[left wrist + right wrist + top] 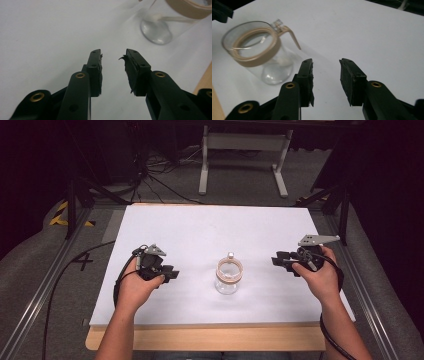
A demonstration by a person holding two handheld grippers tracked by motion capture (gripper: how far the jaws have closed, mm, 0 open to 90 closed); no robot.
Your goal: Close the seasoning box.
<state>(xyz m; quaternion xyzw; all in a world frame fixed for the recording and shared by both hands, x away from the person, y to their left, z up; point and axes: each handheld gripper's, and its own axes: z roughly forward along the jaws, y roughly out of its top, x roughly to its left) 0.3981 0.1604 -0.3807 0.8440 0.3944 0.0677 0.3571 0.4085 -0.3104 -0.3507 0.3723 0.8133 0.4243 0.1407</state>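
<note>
A clear glass jar (228, 279) with a tan band round its rim stands upright in the middle of the white table top (200, 230). A small clear clasp sticks up at its far rim. My left gripper (172, 273) rests to the jar's left, jaws open and empty, pointing toward it. In the left gripper view the jar's base (156, 31) lies ahead to the right of the open gripper (113, 56). My right gripper (276, 260) sits to the jar's right, open and empty. The right gripper view has the jar (259, 57) ahead on the left of the gripper (325, 62).
The white top sits on a wooden board whose edge (210, 337) runs along the near side. Metal rails (45, 285) flank the table. Beyond the far edge stand a white frame (244, 142), dark stand legs and cables on the grey floor.
</note>
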